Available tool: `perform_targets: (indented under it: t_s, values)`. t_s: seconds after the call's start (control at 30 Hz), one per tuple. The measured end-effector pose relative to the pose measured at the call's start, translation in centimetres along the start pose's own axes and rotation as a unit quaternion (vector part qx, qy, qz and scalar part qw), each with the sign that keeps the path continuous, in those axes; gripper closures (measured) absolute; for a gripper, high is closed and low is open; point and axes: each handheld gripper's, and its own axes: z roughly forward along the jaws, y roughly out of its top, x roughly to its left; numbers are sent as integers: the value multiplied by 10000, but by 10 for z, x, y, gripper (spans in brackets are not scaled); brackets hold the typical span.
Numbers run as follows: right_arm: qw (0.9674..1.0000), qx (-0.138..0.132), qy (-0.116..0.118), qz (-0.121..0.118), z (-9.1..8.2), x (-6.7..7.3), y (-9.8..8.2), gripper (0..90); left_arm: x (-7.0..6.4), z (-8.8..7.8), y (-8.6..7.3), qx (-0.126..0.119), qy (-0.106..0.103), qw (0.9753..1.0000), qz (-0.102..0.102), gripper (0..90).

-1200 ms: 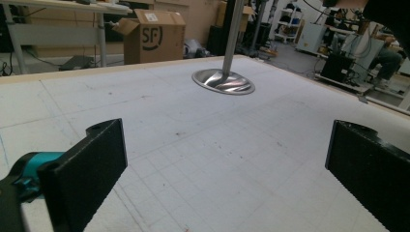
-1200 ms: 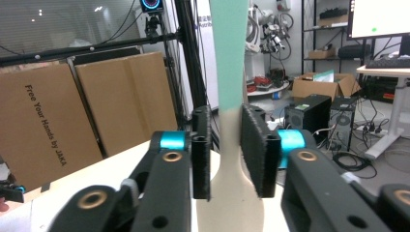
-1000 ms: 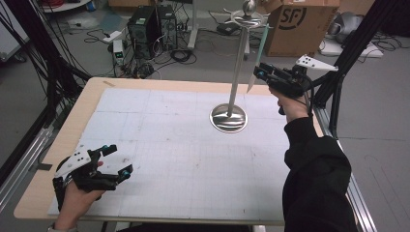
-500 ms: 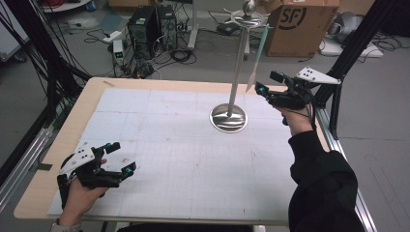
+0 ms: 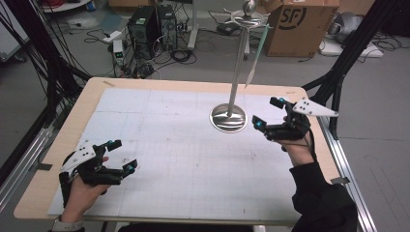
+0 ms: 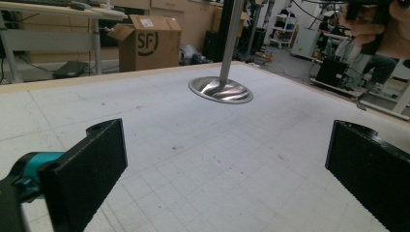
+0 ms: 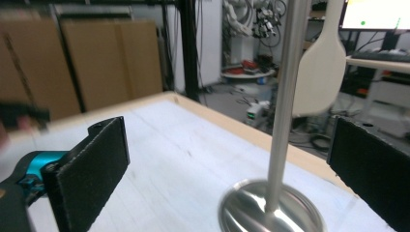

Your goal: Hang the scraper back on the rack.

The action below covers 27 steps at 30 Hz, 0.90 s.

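High view: a light wooden bench (image 5: 58, 145) with white gridded mat is seen; a tall silver metal stand (image 5: 229, 117) is set near its far right. Both the left tool (image 5: 117, 155) and right tool (image 5: 267, 112) are held open, empty.

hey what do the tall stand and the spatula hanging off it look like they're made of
The stand looks like polished metal: its pole and round base mirror the room. The spatula is a matte cream blade with no shine, perhaps silicone, plastic or pale wood; the blur leaves that open.
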Motion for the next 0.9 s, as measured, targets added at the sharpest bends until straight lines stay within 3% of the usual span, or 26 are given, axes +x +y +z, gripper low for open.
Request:
perform_targets:
  t_s: [0.03, 0.23, 0.37, 0.57, 0.73, 0.8, 0.9]
  values:
    - [9998, 120, -33, -185, -2, 7, -13, 3, 0, 0, 0, 13, 34, 10000, 31, 17]
    - [9996, 196, -15, -226, -6, 21, -45, 3, -2, 3, -2, 81, 53, 9998, 152, 17]
    - [9999, 127, 19, -2, -16, 25, -69, 4, -2, 2, -2, 47, 55, 9999, 157, 17]
    - [9996, -29, 10, 293, -31, 26, -83, 4, -1, 1, -2, -181, 37, 9998, 49, 17]
    - [9993, -208, -42, 321, -43, 25, -91, 4, -1, 2, -2, -152, 53, 9998, 86, 17]
    - [9991, -108, -208, 339, -49, 22, -94, 4, -2, 2, -3, -177, 37, 9998, 58, 17]
    - [9987, -124, -246, 418, -54, 19, -97, 4, -1, 3, -3, -158, 68, 9998, 86, 17]
